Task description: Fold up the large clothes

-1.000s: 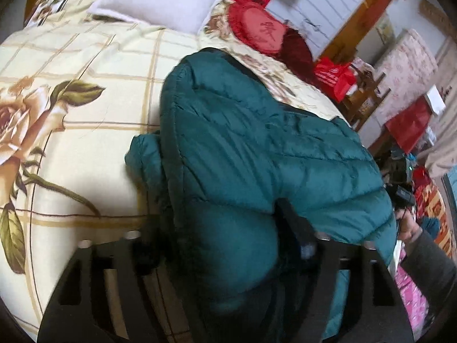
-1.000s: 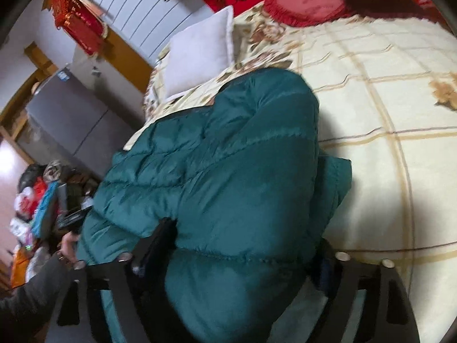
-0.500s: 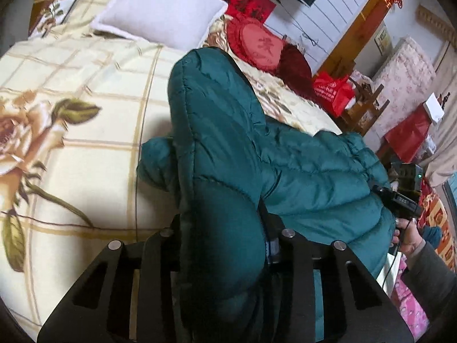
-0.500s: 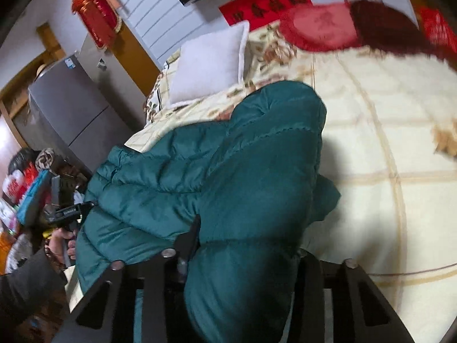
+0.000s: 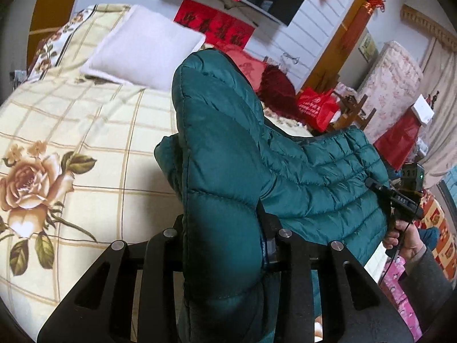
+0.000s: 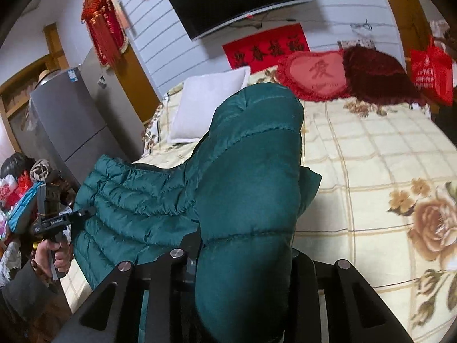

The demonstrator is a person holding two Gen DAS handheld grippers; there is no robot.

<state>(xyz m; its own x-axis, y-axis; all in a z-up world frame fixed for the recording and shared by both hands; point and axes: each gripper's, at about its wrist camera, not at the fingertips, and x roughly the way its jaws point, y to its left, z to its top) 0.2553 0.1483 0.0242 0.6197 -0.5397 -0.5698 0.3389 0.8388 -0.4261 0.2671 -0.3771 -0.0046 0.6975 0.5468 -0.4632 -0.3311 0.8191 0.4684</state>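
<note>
A dark green quilted puffer jacket [image 5: 228,148] lies on a cream checked bedspread with rose prints [image 5: 85,148]. My left gripper [image 5: 222,245] is shut on one side of the jacket and holds that part raised in a thick fold. My right gripper [image 6: 245,260] is shut on the other side of the jacket [image 6: 251,171] and lifts it the same way. The jacket sags between the two grippers above the bed. Each gripper shows in the other's view: the right gripper at the right edge [image 5: 400,197], the left gripper at the left edge [image 6: 57,220].
A white pillow [image 5: 145,45] and red cushions [image 6: 317,74] lie at the head of the bed. A grey fridge [image 6: 65,125] and piled bags stand on one side. Red bags and wooden furniture [image 5: 317,108] stand on the other. A television [image 6: 240,0] hangs on the wall.
Both grippers have closed on the jacket edge and lifted it off the bedspread. The jacket now bunches upright between the fingers and the views tilt up toward the wall.
</note>
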